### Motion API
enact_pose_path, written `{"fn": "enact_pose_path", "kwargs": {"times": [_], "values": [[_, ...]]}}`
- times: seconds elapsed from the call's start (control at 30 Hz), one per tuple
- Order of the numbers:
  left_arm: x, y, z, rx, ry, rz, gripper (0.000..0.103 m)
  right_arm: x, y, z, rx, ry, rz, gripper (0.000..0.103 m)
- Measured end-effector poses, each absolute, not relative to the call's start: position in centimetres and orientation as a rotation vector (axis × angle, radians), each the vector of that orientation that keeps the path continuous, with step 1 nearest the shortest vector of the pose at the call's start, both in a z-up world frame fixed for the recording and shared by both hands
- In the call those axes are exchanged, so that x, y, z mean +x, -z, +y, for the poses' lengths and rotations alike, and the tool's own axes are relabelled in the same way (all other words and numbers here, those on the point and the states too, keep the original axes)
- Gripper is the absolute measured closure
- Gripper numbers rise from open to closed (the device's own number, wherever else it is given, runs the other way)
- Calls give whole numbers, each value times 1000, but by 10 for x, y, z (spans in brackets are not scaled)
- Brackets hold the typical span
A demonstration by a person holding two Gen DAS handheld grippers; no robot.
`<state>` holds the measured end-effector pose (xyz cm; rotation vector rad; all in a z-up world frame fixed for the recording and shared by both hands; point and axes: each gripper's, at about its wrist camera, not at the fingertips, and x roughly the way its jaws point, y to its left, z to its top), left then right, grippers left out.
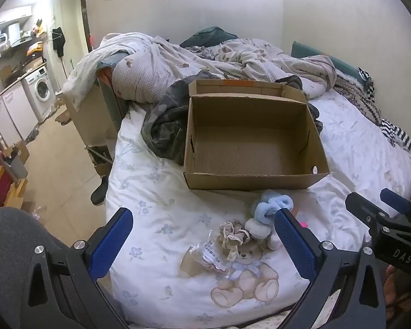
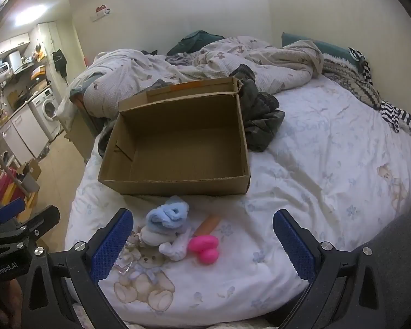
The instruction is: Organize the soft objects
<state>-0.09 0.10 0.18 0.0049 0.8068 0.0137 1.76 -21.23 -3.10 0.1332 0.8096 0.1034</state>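
The left gripper (image 1: 204,223) is held wide open above the near edge of the bed, with nothing between its blue-padded fingers (image 1: 110,240); the right gripper (image 2: 202,224) is spread just as widely and likewise grips nothing. Each is seen in the other's view — the right gripper (image 1: 383,216) at the right margin, the left gripper (image 2: 21,213) at the left margin.

The bed is covered by a white sheet printed with pale blue flowers and teddy bears (image 1: 161,192). A crumpled pale floral quilt (image 1: 178,65) is heaped along its far side. An open brown cardboard box (image 2: 175,185) is set near the middle of the sheet, its inside bare, and a dark grey-green garment (image 2: 263,118) lies against it.

Between the box and the near edge a small cluster is gathered: a fluffy light-blue scrunchie (image 2: 168,215) resting on a white plush piece (image 2: 156,237), a bright pink rounded toy (image 2: 205,248) just beside them, a beige lace scrunchie (image 1: 232,237), and a clear plastic packet (image 1: 205,255) touching it.
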Motion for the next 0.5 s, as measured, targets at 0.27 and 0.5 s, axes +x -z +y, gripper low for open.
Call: {"fn": "enact_pose_path", "kwargs": {"times": [0.27, 0.5], "values": [[0, 8, 3, 11, -20, 807, 0, 17, 25, -208, 139, -93, 811, 0], [0, 7, 2, 15, -20, 806, 0, 17, 28, -209, 140, -92, 812, 0]]}}
